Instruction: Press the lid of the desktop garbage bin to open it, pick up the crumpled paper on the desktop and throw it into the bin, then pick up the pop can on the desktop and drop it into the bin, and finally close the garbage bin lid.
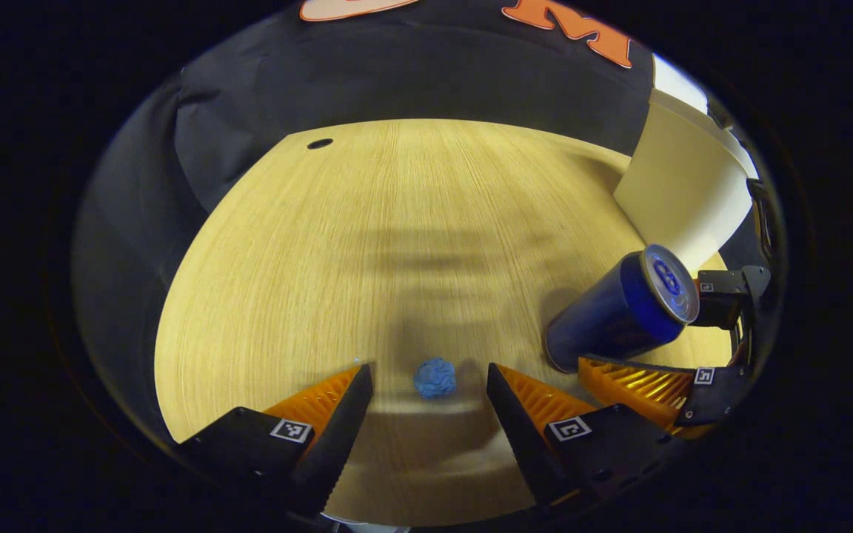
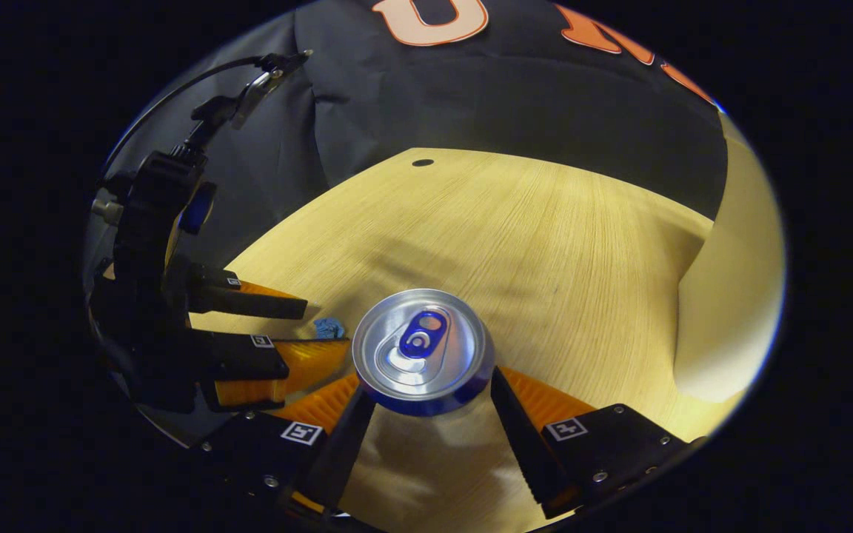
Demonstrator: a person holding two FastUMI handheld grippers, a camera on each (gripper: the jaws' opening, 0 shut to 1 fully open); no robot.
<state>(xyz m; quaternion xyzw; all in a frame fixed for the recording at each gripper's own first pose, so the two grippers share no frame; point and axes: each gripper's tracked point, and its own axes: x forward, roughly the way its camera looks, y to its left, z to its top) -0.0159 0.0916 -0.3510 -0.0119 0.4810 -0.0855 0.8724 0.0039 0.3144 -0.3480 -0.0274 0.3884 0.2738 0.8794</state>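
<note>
- In the left gripper view, the left gripper [image 1: 430,385] hangs over the pale wood-grain tabletop [image 1: 367,244] with its fingers spread wide and nothing between them.
- A small crumpled ball of blue paper [image 1: 435,377] lies on the tabletop at the lower centre of that view, in the gap between the two fingertips but touching neither.
- The dark blue pop can with a silver top [image 1: 623,311] stands upright at the right of that view, with the right gripper [image 1: 663,355] at its base.
- The cream-white desktop garbage bin [image 1: 682,185] stands at the upper right; whether its lid is open or shut cannot be told.
- In the right gripper view, the right gripper [image 2: 426,400] has its fingers on either side of the can [image 2: 420,349] at the lower centre; whether both press on it cannot be told.
- The left gripper [image 2: 300,333] is at the left of that view, the blue paper [image 2: 329,327] between its fingers, and the bin's wall [image 2: 730,311] at the right edge.
</note>
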